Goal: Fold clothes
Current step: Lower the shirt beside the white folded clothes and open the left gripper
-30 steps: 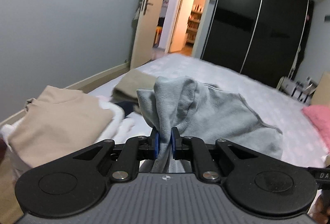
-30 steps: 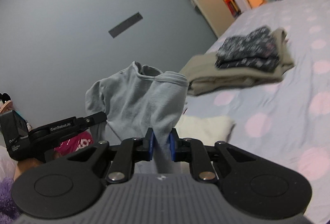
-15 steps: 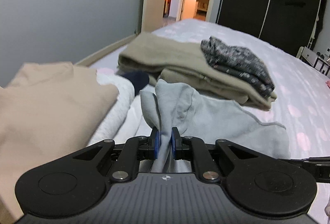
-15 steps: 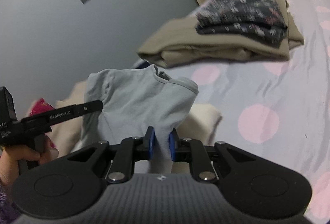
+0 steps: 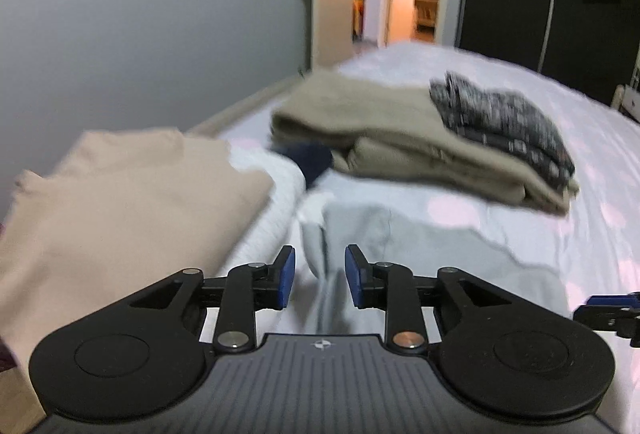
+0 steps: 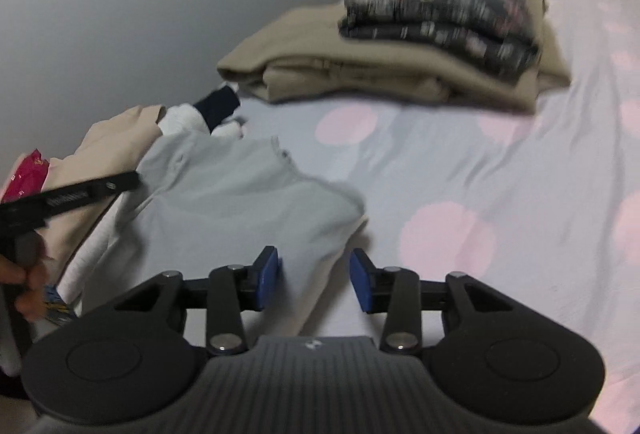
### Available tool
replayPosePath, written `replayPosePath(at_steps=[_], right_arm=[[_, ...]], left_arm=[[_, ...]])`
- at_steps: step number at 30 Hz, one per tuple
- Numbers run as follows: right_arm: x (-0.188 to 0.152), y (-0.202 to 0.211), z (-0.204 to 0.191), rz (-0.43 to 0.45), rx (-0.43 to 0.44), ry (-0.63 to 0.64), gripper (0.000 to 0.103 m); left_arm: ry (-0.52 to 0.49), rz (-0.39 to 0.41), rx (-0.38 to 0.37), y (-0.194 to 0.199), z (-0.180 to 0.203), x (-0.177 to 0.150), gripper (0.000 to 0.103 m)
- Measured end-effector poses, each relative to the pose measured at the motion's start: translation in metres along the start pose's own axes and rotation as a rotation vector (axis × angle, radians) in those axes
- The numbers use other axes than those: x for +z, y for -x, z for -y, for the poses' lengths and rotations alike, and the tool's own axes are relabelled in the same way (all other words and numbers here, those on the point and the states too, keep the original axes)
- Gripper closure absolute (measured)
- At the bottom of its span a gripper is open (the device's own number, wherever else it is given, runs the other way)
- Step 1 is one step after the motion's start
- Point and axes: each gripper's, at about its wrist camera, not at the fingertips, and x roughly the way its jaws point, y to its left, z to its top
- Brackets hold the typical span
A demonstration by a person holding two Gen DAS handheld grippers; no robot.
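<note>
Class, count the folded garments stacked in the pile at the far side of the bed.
2. A khaki garment lies on the dotted bedsheet, and a dark patterned garment sits on top of it. More could be hidden within the blurred stack.

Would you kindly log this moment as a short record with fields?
surface: bed with a pink-dotted sheet
item in work: grey top, lying on the bed
left claw: open, grey cloth between the fingers
right claw: open, grey cloth between the fingers
folded stack: patterned dark garment on khaki garment
beside left claw: beige garment
</note>
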Motion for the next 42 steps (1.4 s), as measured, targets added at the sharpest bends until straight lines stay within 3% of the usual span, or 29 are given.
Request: replayPosePath(at_steps=[2,5,9,12,17,20,29,37,42], right_arm=[[0.002,0.012,-0.001,0.029,-0.012,0.045,0.064],[0.007,0.014,-0.01,0.042,0.021,0.133,0.072],[0.01,0.001,-0.027,0.032,0.034,0.235,0.074],[0.01,-0.016,-0.033,-0.006,0.017,0.273,0.078],[0.011,-0.037,-0.028,-0.043,-0.02,0.289,0.078],[0.011,-0.03,-0.028,-0.053,-0.019,0.284,0.077],[0.008,0.005,-0.033,-0.075,-0.01,0.277,0.077],[0.0,0.08,-0.05,-0.036,0.027,0.327,0.075],[-0.004,0.135,-0.053,0.004,0.035,0.346,0.068]], left_arm=[[-0.003,0.011,-0.043,0.008,0.0,0.003,0.089],[-0.066,-0.015,-0.071,0.002,0.01,-0.001,0.091],[-0.132,-0.086,-0.024,-0.028,0.017,-0.012,0.095],[-0.127,-0.131,0.004,-0.045,0.012,-0.018,0.096],[-0.157,-0.17,0.033,-0.059,0.016,-0.026,0.096],[-0.171,-0.172,0.057,-0.056,0.021,-0.026,0.096],[-0.235,-0.174,0.09,0.0,0.052,-0.021,0.093],[-0.164,-0.154,0.108,0.085,0.095,-0.006,0.093],[-0.114,-0.108,0.121,0.135,0.119,-0.013,0.085]])
